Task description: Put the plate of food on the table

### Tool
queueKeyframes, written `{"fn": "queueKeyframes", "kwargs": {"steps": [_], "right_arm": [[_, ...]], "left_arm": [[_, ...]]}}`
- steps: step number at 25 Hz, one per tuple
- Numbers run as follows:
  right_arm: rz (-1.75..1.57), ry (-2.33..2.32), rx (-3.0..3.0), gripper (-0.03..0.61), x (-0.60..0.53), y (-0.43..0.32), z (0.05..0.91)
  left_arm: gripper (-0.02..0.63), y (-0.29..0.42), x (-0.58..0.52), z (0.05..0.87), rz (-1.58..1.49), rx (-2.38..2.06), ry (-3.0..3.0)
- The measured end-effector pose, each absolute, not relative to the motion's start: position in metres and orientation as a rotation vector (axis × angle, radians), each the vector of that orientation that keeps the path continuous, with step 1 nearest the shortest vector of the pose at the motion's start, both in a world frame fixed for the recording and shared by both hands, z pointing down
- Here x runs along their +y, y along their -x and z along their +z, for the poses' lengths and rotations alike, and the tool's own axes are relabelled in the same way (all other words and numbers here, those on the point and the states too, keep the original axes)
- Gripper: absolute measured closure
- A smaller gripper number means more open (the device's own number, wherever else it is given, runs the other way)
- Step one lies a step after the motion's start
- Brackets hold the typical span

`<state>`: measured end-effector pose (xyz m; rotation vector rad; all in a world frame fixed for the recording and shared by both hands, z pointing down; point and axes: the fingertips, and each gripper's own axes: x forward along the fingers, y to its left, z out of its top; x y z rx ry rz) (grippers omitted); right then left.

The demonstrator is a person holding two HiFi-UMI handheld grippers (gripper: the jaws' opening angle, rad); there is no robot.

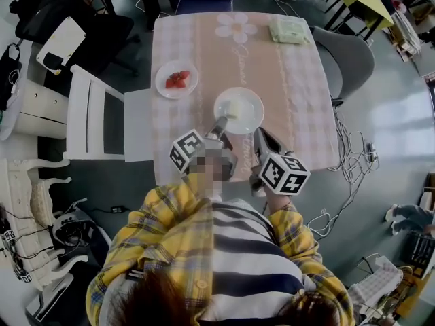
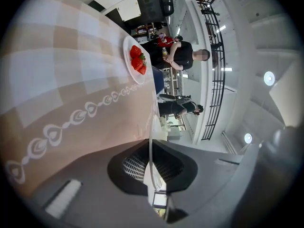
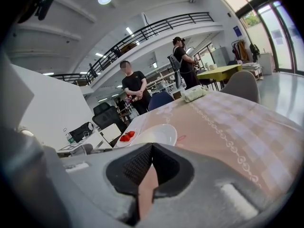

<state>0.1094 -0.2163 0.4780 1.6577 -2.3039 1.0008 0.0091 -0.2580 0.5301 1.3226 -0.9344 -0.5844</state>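
Lying at 12 o'clock from both claws, the plate (image 1: 253,99) is seen over the middle of the tabletop (image 1: 299,80). Whether its base is resting on the cloth cannot be told. Its rim is pinched at about 7 o'clock by the left claw (image 2: 151,146), which is rolled onto its side so that the thin white edge is clamped between the pads. The right claw (image 3: 151,145) is pressed together with nothing between its jaws. Its tip is placed by the rim near 5 o'clock, and contact there cannot be confirmed. The load is therefore judged to be borne by the left claw alone. A strawberry plate (image 1: 161,80) is found at 10 o'clock, well apart. Release is judged to be called for only once the base is flat on the cloth, with the left claw then drawn back toward 6 o'clock.
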Motion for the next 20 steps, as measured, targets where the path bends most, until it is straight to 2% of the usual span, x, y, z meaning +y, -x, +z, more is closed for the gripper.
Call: {"fn": "queueKeyframes", "kwargs": {"steps": [20], "right_arm": [[1.027, -1.423, -2.388, 0.581, -0.299, -0.104, 0.485]], "left_arm": [[0.615, 0.014, -0.329, 0.553, -0.694, -1.128, -1.204]]}}
